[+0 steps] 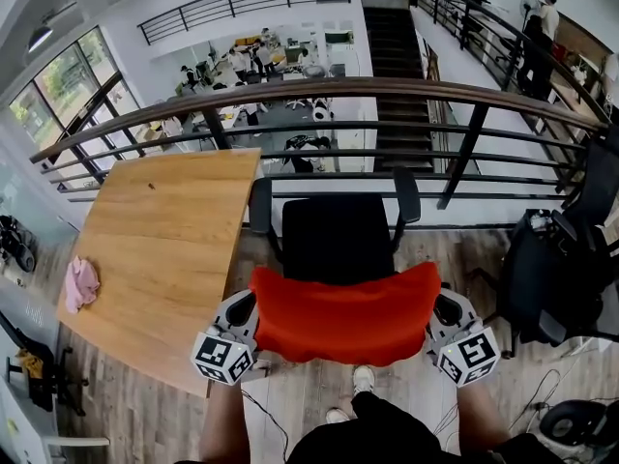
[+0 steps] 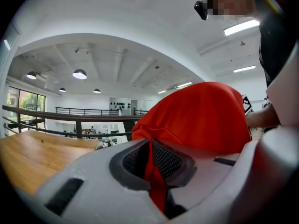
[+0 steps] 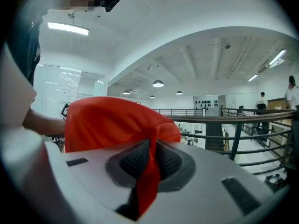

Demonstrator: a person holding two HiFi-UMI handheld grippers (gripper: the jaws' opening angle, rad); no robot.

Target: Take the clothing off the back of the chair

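A red garment [image 1: 345,315] is draped over the back of a black office chair [image 1: 336,235] just in front of me. My left gripper [image 1: 240,319] is at the garment's left end, its jaws pinched on a fold of the red cloth [image 2: 154,171]. At the right end my right gripper [image 1: 447,317] grips the cloth [image 3: 149,176] the same way. Both pairs of pads press the fabric between them. The chair's backrest is hidden under the garment; its seat and armrests show beyond it.
A wooden table [image 1: 169,249] stands to the left with a pink cloth [image 1: 81,283] near its edge. A railing [image 1: 319,90] runs behind the chair. Another black chair [image 1: 561,259] stands at the right. My shoes [image 1: 358,385] and cables lie on the wooden floor below.
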